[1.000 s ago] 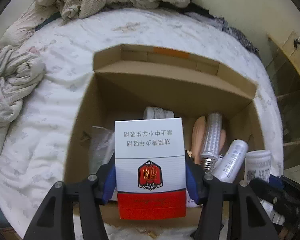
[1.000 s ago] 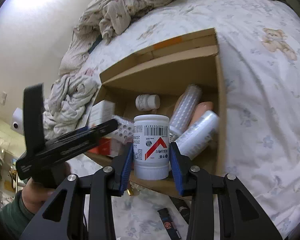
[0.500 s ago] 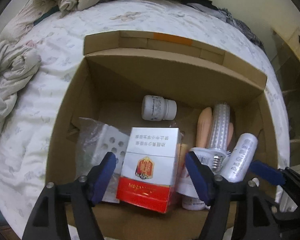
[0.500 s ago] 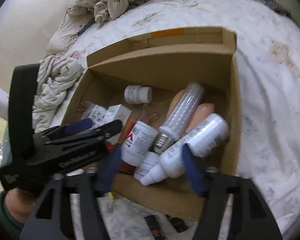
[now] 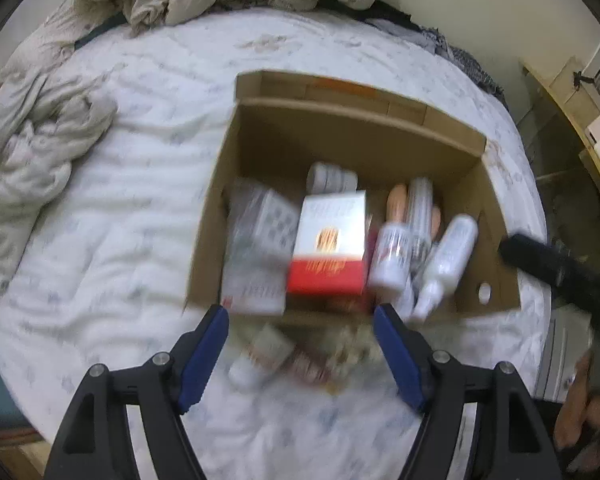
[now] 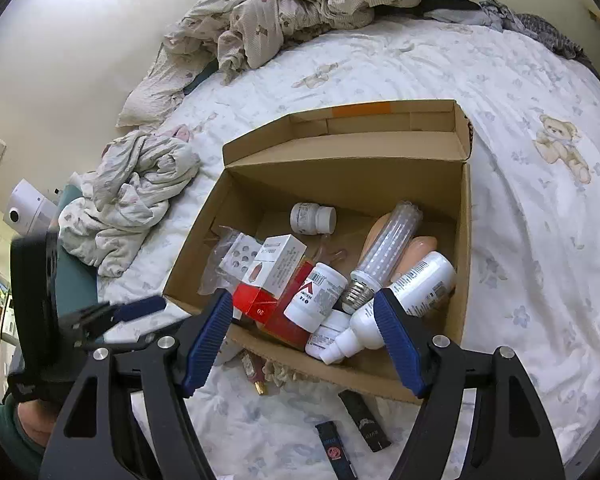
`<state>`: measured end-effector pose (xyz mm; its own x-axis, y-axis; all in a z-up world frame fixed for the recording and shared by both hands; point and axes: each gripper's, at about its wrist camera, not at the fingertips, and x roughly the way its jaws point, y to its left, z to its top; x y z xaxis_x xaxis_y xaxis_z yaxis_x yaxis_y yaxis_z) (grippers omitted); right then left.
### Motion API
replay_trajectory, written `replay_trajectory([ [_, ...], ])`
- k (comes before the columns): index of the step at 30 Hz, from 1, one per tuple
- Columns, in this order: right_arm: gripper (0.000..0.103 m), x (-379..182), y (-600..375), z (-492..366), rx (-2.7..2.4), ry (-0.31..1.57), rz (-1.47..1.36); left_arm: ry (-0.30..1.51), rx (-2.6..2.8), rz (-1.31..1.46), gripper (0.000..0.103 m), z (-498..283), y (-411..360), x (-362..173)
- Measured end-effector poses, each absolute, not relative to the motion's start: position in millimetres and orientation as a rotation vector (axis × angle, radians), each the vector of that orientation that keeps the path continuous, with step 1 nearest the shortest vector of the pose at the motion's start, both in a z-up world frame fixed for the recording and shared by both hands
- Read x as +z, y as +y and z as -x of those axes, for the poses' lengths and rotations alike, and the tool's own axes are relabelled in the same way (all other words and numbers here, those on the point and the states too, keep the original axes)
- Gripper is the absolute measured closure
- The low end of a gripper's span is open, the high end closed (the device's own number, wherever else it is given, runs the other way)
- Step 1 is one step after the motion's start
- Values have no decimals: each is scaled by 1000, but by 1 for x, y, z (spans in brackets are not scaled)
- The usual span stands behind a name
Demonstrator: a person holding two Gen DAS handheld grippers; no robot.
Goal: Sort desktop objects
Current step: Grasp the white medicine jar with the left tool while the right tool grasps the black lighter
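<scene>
Both claws gaping, empty: left claw (image 5: 301, 322) opening, right claw (image 6: 303, 308). Risk: snagging cardboard box (image 6: 466, 216) rim at 12 o'clock, tipping bottles.

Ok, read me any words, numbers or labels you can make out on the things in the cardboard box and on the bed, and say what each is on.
"20": on the red carton in the cardboard box.
White bottle: red chevron mark and barcode; print too small.
White carton, spray bottle, black boxes: print unreadable.
Left wrist view: blurred, nothing legible.
</scene>
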<state>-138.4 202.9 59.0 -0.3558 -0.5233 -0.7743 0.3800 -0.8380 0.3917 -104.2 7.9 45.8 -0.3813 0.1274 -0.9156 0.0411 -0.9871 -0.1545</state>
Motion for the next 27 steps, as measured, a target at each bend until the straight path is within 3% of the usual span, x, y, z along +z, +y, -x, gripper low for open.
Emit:
replay_trajectory([
  [6, 26, 54, 215, 128, -2221, -155, -1343, -328, 2547, 1781, 27, 68, -12, 31],
  [12, 26, 56, 248, 118, -2213, -268, -1369, -402, 2483, 1848, 27, 33, -21, 17],
  [21, 25, 61, 275, 110, -2222, -342, -1397, 82, 2121, 1909, 27, -7, 56, -15],
  [27, 25, 45, 255, 107, -2072, -215, -1497, 345, 1912, 1965, 27, -31, 102, -38],
])
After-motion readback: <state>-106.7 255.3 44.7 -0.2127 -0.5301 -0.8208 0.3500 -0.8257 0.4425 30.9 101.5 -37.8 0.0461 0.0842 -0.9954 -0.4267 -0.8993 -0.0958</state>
